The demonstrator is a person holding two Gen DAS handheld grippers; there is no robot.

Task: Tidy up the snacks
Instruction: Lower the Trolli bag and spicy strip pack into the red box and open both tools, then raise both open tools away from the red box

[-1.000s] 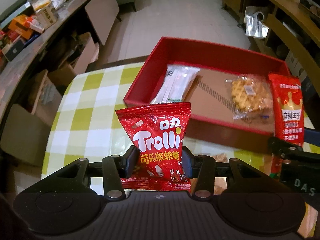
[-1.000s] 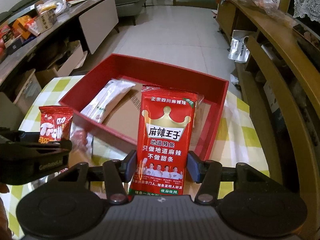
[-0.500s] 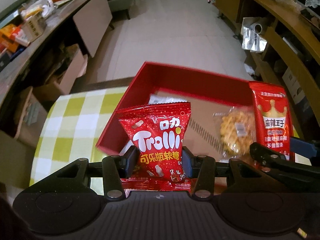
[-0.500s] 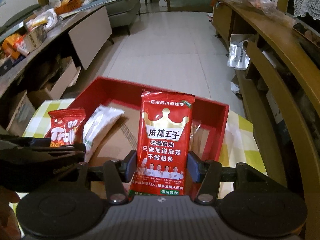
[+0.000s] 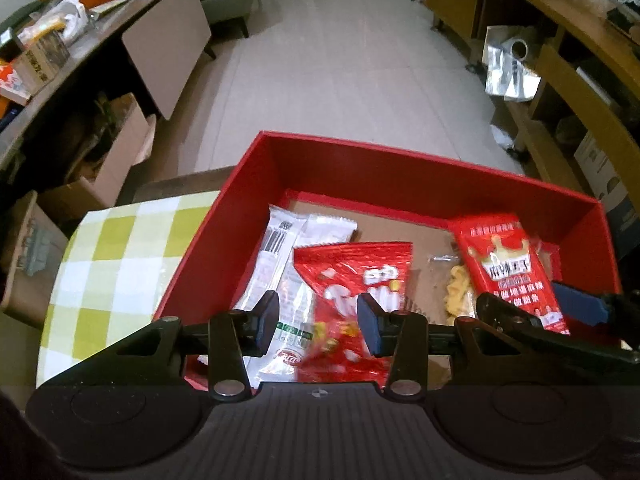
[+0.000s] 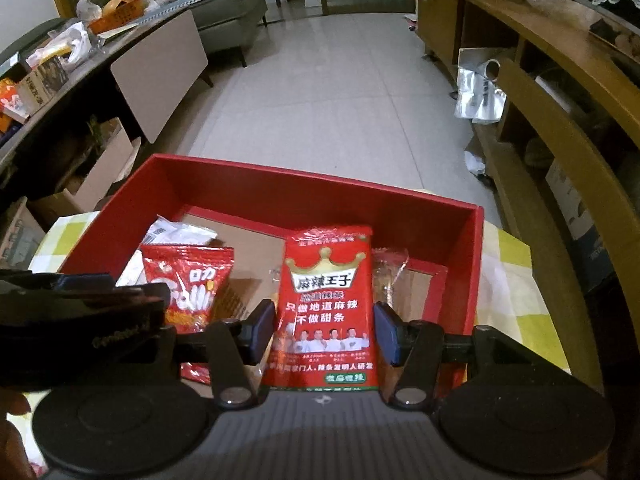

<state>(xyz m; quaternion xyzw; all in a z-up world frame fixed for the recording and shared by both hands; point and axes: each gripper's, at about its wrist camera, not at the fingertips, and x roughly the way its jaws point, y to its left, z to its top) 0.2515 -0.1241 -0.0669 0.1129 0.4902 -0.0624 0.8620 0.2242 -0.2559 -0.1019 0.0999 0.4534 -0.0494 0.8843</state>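
Over the red box my left gripper has its jaws closing a little, but the pads do not press on anything. The red Trolli gummy bag is blurred and tilted below them, loose, over a white packet lying in the box. My right gripper is shut on an upright red spicy-strip packet above the box's right half. A clear bag of yellow biscuits lies behind that packet. The Trolli bag shows past the left gripper's fingers.
The box stands on a green-and-white checked tablecloth. Cardboard boxes and a cluttered counter lie to the left, wooden shelving to the right, tiled floor beyond.
Both grippers have moved forward and down over the red box. The Trolli bag has come out of the left jaws and is dropping. The right gripper keeps its packet.
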